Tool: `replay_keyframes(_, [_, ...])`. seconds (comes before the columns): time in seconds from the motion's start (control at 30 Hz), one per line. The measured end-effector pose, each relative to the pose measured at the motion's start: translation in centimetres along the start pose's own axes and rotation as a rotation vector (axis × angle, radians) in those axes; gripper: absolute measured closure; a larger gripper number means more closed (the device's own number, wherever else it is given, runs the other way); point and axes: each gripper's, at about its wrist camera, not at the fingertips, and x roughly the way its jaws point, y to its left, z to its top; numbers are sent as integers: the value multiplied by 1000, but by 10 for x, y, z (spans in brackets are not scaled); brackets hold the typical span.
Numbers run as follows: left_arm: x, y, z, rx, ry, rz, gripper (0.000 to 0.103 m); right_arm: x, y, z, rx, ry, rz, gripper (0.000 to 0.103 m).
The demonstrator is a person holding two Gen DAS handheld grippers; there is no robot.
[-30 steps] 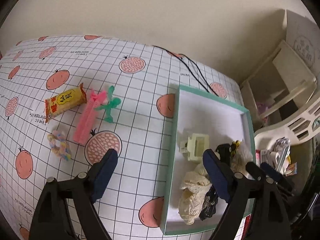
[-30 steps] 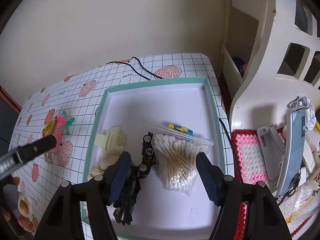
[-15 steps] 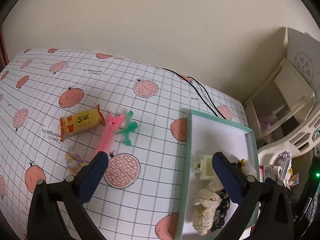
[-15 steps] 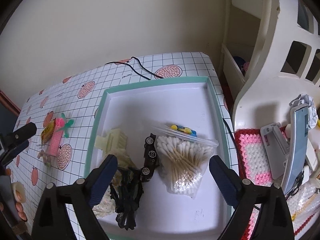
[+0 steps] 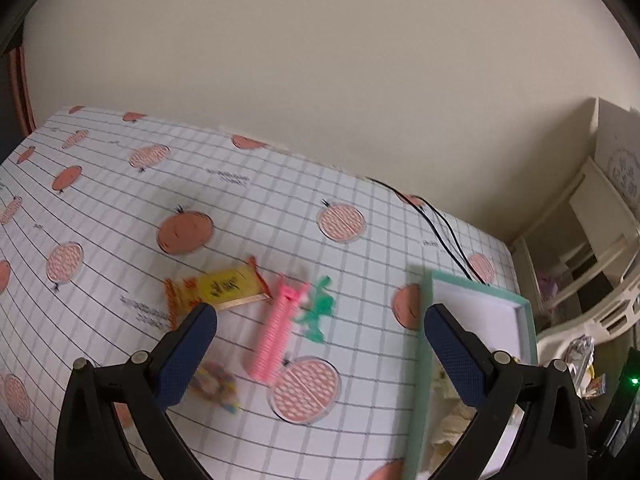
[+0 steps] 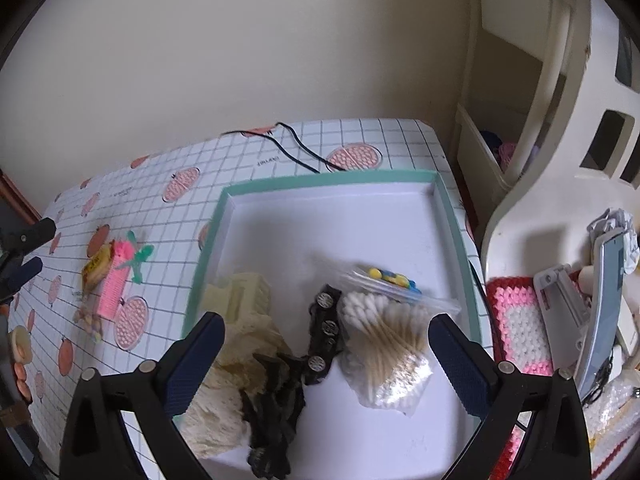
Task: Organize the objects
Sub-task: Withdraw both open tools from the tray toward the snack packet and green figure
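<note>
On the fruit-print tablecloth lie a yellow snack packet [image 5: 218,289], a pink comb [image 5: 277,334], a green figure-shaped clip [image 5: 318,314] and a pastel bead ring [image 5: 214,384]. My left gripper [image 5: 318,354] hangs open and empty above them. The green-rimmed white tray [image 6: 328,188] holds a cream clip [image 6: 240,294], cream lace cloth [image 6: 224,396], a black toy car [image 6: 326,334], a black scrunchie [image 6: 272,408] and a bag of cotton swabs [image 6: 390,344]. My right gripper [image 6: 326,360] is open over the tray, holding nothing. The same tray [image 5: 420,380] shows at the left wrist view's right edge.
A black cable [image 6: 300,148] runs over the table's far edge to the wall. A cream plastic shelf unit [image 6: 560,120] stands right of the table. A pink crochet mat [image 6: 520,320] with a grey device sits at the right.
My left gripper has swung left, away from the tray, and now sits over the loose items on the cloth. My right gripper has pulled back slightly and its fingers stand wider apart.
</note>
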Motion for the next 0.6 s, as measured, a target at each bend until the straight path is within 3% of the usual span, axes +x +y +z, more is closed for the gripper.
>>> replay_keyframes(0.37, [-10,57,25,-32,-56,-5,0,-20,62,23,-81,-114,57,0])
replay_keyframes(0.6, [-18,79,34,-29,-85,-1,0,-11,102,50,-68,-103,135,0])
